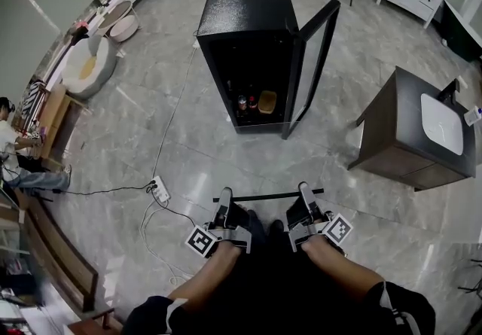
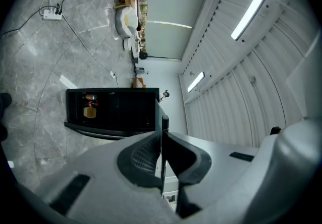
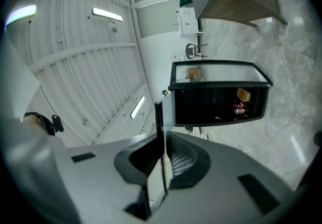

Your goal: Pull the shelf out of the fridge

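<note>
The black fridge [image 1: 245, 25] stands on the floor ahead, its door [image 1: 312, 62] swung open to the right. The shelf [image 1: 267, 195], a thin flat pane with a dark front edge, is out of the fridge and held level between both grippers, well in front of it. My left gripper [image 1: 224, 198] is shut on the shelf's left end and my right gripper [image 1: 305, 192] on its right end. The left gripper view shows the shelf [image 2: 162, 117] edge-on between the closed pads of the left gripper [image 2: 162, 142]. In the right gripper view the shelf [image 3: 159, 117] likewise passes through the right gripper [image 3: 162, 142].
Bottles and a yellow box [image 1: 266, 101] sit at the fridge's bottom. A power strip [image 1: 159, 190] with cables lies on the floor at left. A dark cabinet with a white basin [image 1: 410, 138] stands at right. A person [image 1: 15, 153] sits at far left.
</note>
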Demonstrator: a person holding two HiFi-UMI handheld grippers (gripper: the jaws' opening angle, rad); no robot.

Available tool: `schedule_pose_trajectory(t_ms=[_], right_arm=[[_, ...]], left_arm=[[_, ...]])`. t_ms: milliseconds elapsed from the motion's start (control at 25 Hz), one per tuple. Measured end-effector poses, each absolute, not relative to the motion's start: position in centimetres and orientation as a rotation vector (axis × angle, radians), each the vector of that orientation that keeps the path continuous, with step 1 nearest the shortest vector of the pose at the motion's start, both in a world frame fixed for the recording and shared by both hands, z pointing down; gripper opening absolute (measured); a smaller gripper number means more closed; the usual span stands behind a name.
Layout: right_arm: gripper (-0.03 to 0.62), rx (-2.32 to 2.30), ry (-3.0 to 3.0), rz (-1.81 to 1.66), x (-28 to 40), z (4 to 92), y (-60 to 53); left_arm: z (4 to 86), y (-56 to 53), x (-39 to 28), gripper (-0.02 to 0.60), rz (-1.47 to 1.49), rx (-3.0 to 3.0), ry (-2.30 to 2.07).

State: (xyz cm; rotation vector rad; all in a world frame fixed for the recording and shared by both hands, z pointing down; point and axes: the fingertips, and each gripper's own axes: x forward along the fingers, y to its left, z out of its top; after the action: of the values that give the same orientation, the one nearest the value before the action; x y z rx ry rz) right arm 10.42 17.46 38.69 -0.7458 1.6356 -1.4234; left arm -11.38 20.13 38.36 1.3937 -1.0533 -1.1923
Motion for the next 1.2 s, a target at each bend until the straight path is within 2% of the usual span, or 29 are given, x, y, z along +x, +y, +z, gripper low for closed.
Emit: schedule_pose_trajectory(t_ms=[1200], right_arm=[[0.034,-0.726,1.660,-1.447,10.9,38.8,18.6]], left_arm=[[38.3,21.6,-10.8,0.029,-1.188,1.393,-1.045]])
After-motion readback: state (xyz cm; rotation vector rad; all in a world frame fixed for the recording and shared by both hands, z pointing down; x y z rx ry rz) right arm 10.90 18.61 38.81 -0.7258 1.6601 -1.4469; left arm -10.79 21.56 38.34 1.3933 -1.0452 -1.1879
